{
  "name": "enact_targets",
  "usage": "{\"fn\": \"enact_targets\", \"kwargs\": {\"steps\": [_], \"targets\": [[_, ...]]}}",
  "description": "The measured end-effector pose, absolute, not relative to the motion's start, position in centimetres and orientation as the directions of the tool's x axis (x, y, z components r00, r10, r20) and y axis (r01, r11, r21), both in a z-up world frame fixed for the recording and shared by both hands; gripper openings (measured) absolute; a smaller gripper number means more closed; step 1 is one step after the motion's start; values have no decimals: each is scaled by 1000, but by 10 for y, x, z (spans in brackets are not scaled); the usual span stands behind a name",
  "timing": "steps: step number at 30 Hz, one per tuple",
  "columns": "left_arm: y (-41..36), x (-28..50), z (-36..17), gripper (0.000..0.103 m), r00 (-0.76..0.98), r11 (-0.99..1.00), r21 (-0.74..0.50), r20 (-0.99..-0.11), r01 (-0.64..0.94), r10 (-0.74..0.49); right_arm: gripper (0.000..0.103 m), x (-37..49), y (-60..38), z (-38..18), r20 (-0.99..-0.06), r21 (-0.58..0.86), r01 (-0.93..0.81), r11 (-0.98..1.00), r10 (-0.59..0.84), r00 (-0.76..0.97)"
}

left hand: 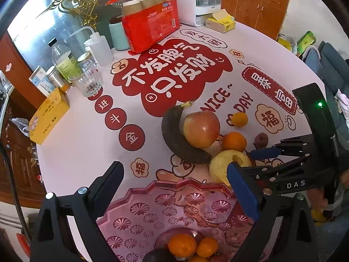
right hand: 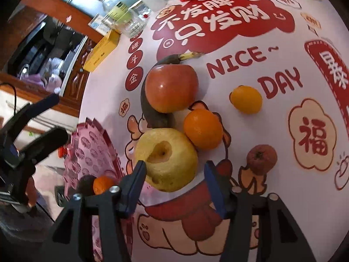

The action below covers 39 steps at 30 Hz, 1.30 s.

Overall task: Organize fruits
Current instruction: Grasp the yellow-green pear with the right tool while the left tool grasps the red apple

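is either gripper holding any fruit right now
No. The right gripper is open around the yellow apple without pressing it; the left gripper is open and empty over the pink tray.

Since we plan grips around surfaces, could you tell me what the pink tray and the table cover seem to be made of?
Pink tray: probably clear rigid plastic; translucent, glossy, with moulded starburst pattern and scalloped rim. Table cover: likely smooth printed vinyl or plastic sheet; flat, with a slight sheen.

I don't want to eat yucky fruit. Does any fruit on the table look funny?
Yes. The banana beside the red apple has gone almost black, so it looks overripe. The yellow apple in front of it looks wrinkled and dull.
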<state>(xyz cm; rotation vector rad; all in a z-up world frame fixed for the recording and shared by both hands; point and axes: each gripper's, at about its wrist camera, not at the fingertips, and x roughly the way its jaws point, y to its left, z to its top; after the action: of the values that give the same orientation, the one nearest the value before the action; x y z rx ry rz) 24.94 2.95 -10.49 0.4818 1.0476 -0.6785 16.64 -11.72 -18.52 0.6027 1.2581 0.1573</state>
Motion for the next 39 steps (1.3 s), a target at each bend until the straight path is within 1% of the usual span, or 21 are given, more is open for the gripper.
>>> {"fn": "enact_targets", "kwargs": {"steps": [5,8,11,12,13,14,16,17,19,22,29,33,35,36,39], "targets": [[30,251,-109,95,320,695,34,-903,719,-287,75,172,-122,-201,-810,573,257,778,491,320],[29,252,-111,95,317,696,32,-904,717,-285,76,177,-119,-210,-783,617,268,740,540,310],[29,253,-113,95,315,702,29,-906,711,-281,76,179,-111,-215,-774,630,259,732,561,294],[29,253,-114,95,314,705,27,-907,708,-280,75,180,-110,-215,-767,638,264,723,568,299],[30,254,-114,95,314,708,27,-907,706,-280,68,180,-110,-215,-748,660,254,706,591,301],[29,254,-114,95,314,711,25,-908,703,-279,59,181,-110,-214,-739,671,244,700,606,295],[29,256,-115,95,312,715,22,-909,699,-277,58,180,-106,-208,-761,644,220,733,582,287],[27,257,-115,95,311,717,20,-910,696,-276,52,180,-104,-205,-768,632,202,748,572,287],[24,258,-115,95,307,723,15,-911,691,-276,44,178,-104,-195,-788,601,176,779,542,292],[16,262,-119,95,299,731,4,-914,682,-274,44,174,-111,-189,-817,555,169,814,497,292],[-17,273,-134,95,275,746,-10,-926,666,-259,44,156,-140,-178,-833,520,176,836,450,322],[-39,280,-149,95,274,761,-1,-933,649,-235,44,150,-149,-163,-868,423,152,894,351,352],[-47,283,-156,91,272,768,4,-936,641,-222,43,148,-153,-160,-887,369,141,919,302,349],[-51,285,-159,86,265,770,-2,-938,638,-222,43,146,-156,-160,-889,356,132,925,292,352],[-60,290,-169,79,249,780,-12,-945,625,-214,43,141,-160,-158,-901,314,111,943,260,348]]}}
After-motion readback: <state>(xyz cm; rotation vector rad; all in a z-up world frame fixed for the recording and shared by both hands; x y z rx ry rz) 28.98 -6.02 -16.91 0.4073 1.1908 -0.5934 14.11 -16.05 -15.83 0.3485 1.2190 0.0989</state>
